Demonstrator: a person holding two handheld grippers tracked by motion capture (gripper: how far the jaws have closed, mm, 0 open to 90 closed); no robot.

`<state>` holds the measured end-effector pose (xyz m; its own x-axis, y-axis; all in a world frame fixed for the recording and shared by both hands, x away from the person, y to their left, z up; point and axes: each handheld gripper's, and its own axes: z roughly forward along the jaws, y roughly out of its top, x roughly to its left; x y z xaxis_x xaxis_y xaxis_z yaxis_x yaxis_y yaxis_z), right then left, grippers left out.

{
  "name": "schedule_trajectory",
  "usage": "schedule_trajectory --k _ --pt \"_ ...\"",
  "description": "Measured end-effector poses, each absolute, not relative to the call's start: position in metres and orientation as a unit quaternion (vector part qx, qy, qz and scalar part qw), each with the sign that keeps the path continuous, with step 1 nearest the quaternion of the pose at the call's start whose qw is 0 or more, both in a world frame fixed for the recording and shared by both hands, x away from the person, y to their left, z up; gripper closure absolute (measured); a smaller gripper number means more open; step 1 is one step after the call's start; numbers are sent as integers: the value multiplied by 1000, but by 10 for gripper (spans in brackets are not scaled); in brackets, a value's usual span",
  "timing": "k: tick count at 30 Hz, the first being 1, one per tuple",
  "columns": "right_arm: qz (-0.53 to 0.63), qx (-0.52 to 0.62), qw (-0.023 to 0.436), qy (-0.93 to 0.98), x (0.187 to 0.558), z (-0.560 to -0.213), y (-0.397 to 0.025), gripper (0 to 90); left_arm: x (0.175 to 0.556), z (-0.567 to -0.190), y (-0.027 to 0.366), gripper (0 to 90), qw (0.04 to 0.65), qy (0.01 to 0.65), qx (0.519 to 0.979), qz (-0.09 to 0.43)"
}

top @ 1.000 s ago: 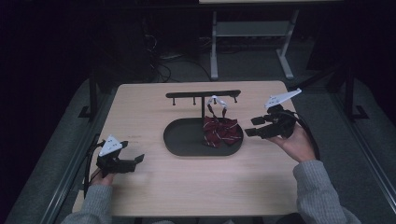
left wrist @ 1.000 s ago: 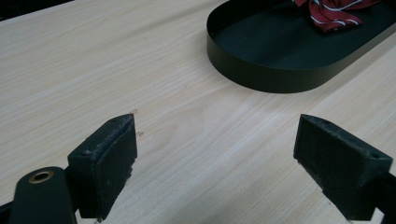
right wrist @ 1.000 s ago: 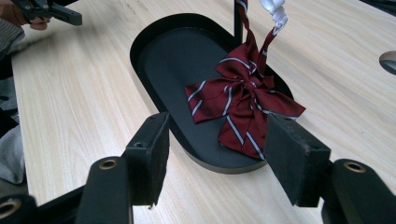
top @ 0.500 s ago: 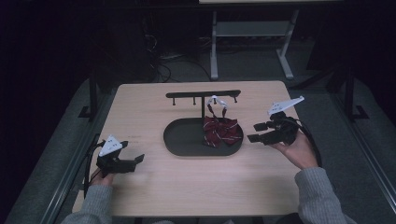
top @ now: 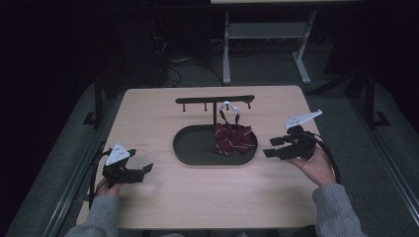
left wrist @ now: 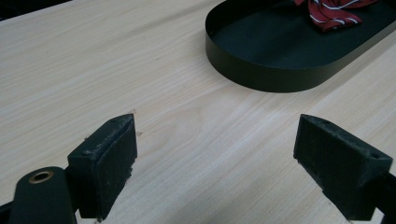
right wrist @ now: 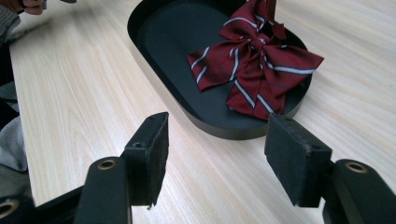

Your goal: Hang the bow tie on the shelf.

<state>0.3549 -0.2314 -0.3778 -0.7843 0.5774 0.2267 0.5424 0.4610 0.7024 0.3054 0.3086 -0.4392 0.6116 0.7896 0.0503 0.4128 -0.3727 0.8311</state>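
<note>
Wood table, high view: bow tie (top: 234, 138) hangs by its white strap from the rack (top: 215, 100), draped into right end of tray (top: 192, 148).
Left gripper view: left gripper (left wrist: 215, 161) near table's left edge, wide open, empty.
Right gripper view: right gripper (right wrist: 217, 151) just off tray's right end, jaws apart, empty, aimed at bow.

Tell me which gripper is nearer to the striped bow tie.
Right. The right gripper sits just off the tray's right end, beside the bow tie, jaws open toward it. The left gripper rests far off near the table's front left corner, open too.
</note>
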Motion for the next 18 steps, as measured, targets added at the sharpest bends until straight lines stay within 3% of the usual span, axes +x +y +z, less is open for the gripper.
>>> schedule_trajectory --k 18 --pt "397 340 17 852 343 -394 -240 391 305 -439 308 130 413 377 797 227"
